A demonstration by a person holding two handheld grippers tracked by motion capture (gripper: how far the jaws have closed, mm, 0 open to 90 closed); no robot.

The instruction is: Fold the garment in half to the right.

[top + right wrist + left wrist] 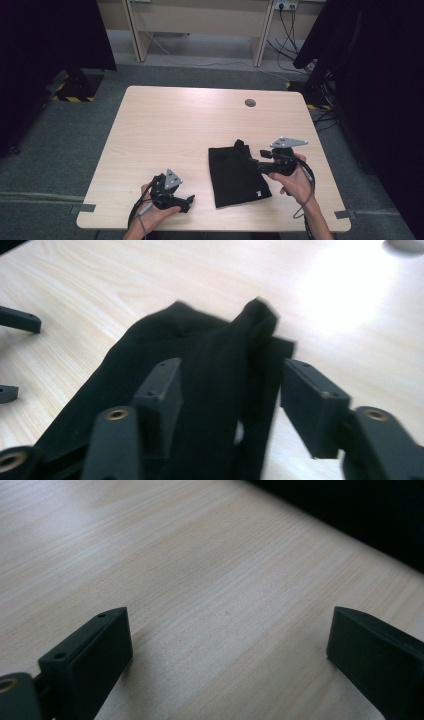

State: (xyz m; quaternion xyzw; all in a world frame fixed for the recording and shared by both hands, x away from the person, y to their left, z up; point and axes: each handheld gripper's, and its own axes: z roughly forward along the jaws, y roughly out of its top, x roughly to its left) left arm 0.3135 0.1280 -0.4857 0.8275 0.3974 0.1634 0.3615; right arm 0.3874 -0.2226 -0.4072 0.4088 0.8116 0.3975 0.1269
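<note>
A folded black cloth point(236, 175), soft and matte with a raised peak, lies on the pale wood-grain counter point(175, 125). The right gripper point(227, 390) is released, jaws apart over the cloth. The left gripper point(227, 645) rests released on bare wood. The cloth's folds are blurred.

The tabletop point(175, 130) is pale beige wood with fine straight grain lines running across it, plus one small grey round cap point(250, 103) near the far edge. The folded cloth point(235, 177) is plain black with a tiny white mark (looks like a little logo). Both the left gripper point(189, 202) and right gripper point(252, 162) are black with light grey plates on top. Floor point(65, 145) is dull grey carpet.
</note>
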